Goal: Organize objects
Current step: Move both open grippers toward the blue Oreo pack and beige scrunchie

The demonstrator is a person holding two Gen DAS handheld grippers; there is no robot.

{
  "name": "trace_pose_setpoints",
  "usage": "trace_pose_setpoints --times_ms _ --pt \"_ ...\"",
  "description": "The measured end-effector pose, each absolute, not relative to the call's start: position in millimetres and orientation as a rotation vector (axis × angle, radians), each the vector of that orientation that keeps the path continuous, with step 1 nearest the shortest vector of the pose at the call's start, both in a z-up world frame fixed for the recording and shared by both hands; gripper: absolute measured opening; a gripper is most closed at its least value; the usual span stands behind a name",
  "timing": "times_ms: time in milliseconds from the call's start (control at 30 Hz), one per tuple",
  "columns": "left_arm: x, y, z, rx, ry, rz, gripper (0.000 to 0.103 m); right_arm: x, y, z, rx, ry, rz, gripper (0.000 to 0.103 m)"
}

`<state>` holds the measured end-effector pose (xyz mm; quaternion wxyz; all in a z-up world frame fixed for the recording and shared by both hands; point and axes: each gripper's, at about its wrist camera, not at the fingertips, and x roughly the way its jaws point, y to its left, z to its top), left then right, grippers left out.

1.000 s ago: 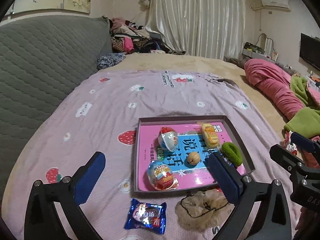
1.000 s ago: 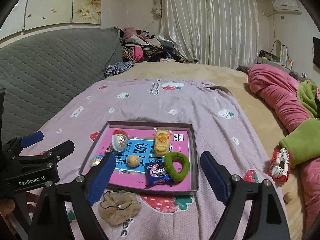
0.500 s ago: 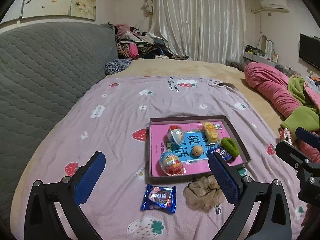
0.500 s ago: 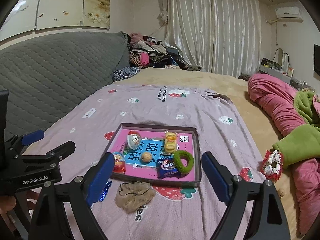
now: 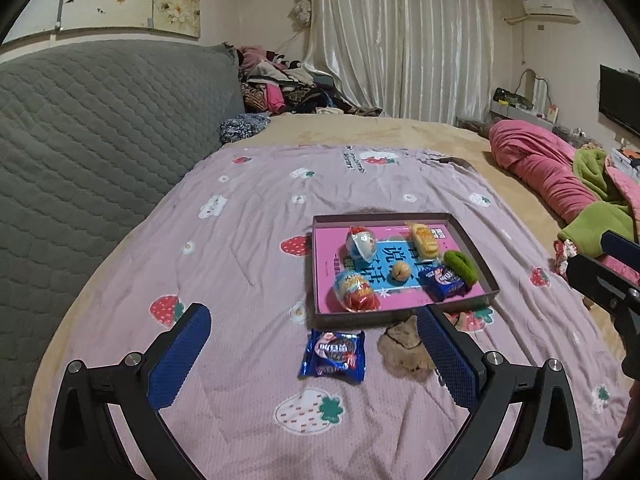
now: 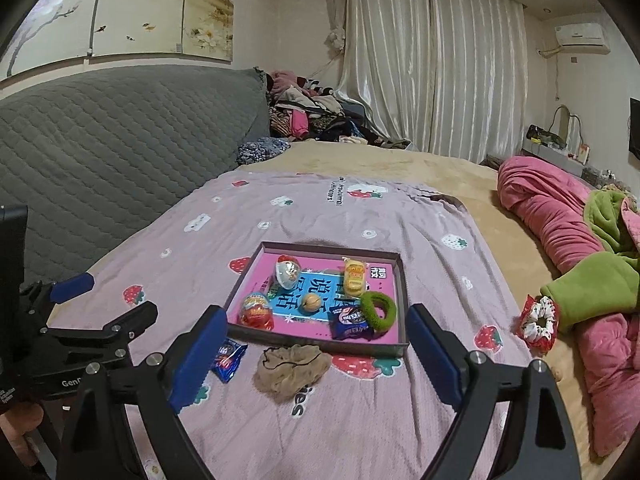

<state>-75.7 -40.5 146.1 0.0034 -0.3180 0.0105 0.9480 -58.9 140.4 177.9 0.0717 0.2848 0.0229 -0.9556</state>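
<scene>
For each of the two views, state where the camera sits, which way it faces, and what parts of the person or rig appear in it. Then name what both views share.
Left wrist: on the left gripper, looking forward and down across the bed at the tray; its own open blue fingers show, with the right gripper at the right edge.
Right wrist: on the right gripper, facing the same way; its open fingers show, with the left gripper and a hand at the left edge.
Shared: tray, blue snack packet, beige scrunchie.

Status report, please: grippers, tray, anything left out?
Left gripper and right gripper: jaws open, empty. Tray holds six items. Blue snack packet and beige scrunchie outside it, nothing blocking.
</scene>
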Motion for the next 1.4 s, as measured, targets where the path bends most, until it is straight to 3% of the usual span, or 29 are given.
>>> trace_pose_setpoints --times_ms 733,1400 --pt "-40.2 -45.6 122.5 -1.032 0.042 2.955 0.103 -30.4 130.6 153.6 0.908 0.104 -2.854 0.094" --pt "-51.0 -43.7 69.1 -1.140 0.033 2.896 0.103 -45.4 128.5 111.7 1.002 0.119 -2.812 0.095"
